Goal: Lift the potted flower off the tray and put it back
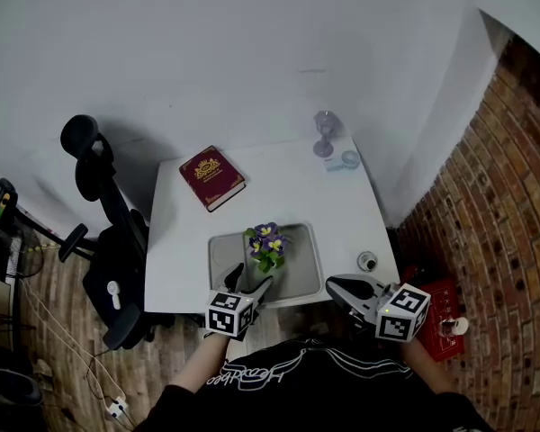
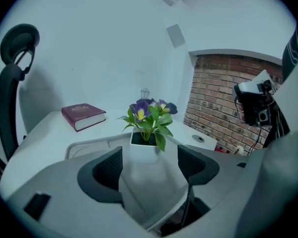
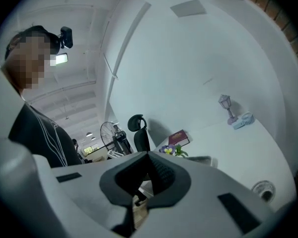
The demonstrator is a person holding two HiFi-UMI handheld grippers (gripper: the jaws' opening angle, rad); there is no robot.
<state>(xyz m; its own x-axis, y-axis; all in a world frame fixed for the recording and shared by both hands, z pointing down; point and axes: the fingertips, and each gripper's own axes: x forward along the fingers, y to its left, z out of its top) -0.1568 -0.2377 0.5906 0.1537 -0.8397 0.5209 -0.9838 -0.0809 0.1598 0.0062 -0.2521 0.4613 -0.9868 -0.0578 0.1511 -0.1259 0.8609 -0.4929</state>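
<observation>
**Two grippers at the front edge, flower standing in its tray**

One potted flower (image 1: 267, 246) stands upright in the grey tray (image 1: 302, 261). The tray lies along the middle of the front edge of the white table (image 1: 288, 187), and the plant sits in its left half. The pot (image 2: 144, 150) is small, white and square-sided with dark soil at the rim. Broad green leaves spill over its sides, and above them sit purple blooms with yellow centres.

The left gripper (image 1: 249, 282) is at the tray's front edge and points at the plant. Its jaws stand wide apart and hold nothing. The pot lies just beyond their tips, in line with the gap and touching neither jaw.

The right gripper (image 1: 335, 286) hangs by the table's front right corner, to the right of the tray. In the right gripper view its jaws are pressed together with nothing between them, and the flower shows small beyond them.

A maroon book (image 1: 212, 177) lies toward the back left corner. A small lantern-shaped ornament (image 1: 324, 133) stands at the back right corner with a pale blue object (image 1: 346, 160) just beside it. A round cable grommet (image 1: 367, 261) sits near the right edge. A black office chair (image 1: 108, 241) stands off the table's left edge, and a brick wall (image 1: 495, 196) runs along the right.
</observation>
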